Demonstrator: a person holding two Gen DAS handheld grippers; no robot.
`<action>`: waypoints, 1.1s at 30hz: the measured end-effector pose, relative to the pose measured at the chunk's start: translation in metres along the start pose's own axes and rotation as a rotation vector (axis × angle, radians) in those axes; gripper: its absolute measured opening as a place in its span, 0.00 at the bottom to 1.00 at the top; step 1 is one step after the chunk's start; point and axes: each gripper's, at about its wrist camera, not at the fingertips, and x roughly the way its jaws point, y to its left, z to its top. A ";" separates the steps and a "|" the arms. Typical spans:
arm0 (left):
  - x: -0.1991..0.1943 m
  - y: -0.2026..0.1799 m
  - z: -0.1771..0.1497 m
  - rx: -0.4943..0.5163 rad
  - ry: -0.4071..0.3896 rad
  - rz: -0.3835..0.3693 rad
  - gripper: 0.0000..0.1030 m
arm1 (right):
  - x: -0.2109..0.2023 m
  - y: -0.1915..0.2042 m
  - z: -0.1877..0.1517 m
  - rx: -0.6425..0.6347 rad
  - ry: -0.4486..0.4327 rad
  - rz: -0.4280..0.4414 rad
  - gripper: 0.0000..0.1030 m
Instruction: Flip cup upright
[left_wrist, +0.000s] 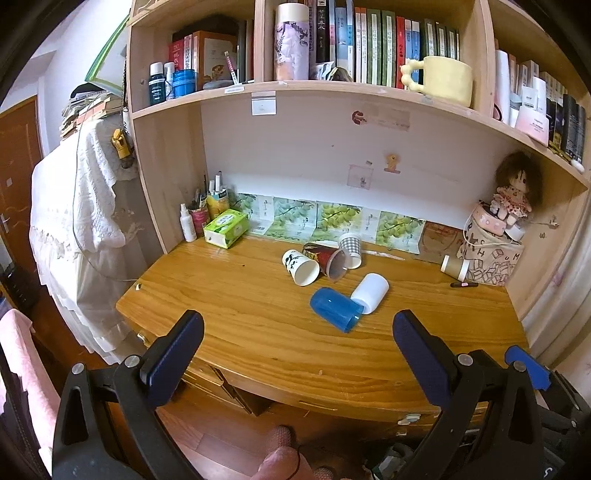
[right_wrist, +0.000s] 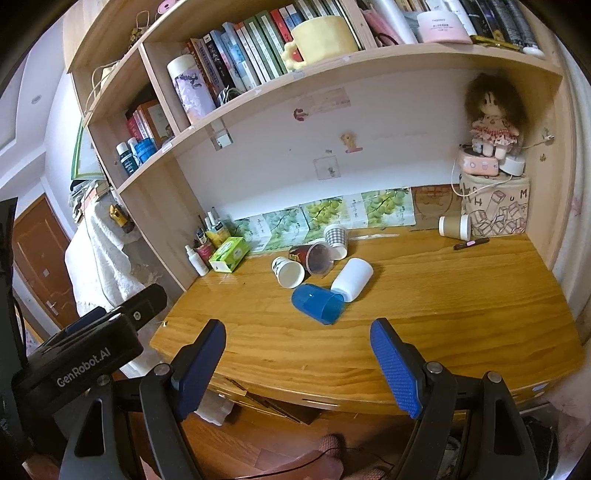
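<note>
Cups lie toppled mid-desk (right_wrist: 443, 314): a translucent blue plastic tumbler (right_wrist: 318, 303) nearest, touching a white plastic cup (right_wrist: 352, 279). Both the left claw (left_wrist: 297, 354) and right claw (right_wrist: 299, 365) hover spread apart, empty, short of the desk edge; approach seems pending. Only the left view shows the right claw's blue tip.

Wooden desk (left_wrist: 258, 332): cluster of tipped cups mid-desk. Blue plastic cup (left_wrist: 335, 310) lies nearest the front edge, white plastic cup (left_wrist: 370, 292) touching its right side. Behind them, panda-print paper cup (left_wrist: 300, 266) left, dark red paper cup (left_wrist: 327, 260) middle, checked paper cup (left_wrist: 351, 250) behind-right. Green tissue box (left_wrist: 226, 228) back left; brown paper cup (left_wrist: 455, 267) on its side, back right.
</note>
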 end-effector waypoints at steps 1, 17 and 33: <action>0.001 0.000 0.001 0.004 0.001 0.000 0.99 | 0.001 0.000 0.000 0.003 0.000 0.001 0.79; 0.056 -0.030 0.023 0.121 0.085 -0.104 0.99 | 0.032 -0.027 0.013 0.138 0.056 -0.104 0.79; 0.141 -0.036 0.097 0.248 0.114 -0.261 0.99 | 0.094 -0.040 0.062 0.326 0.037 -0.264 0.79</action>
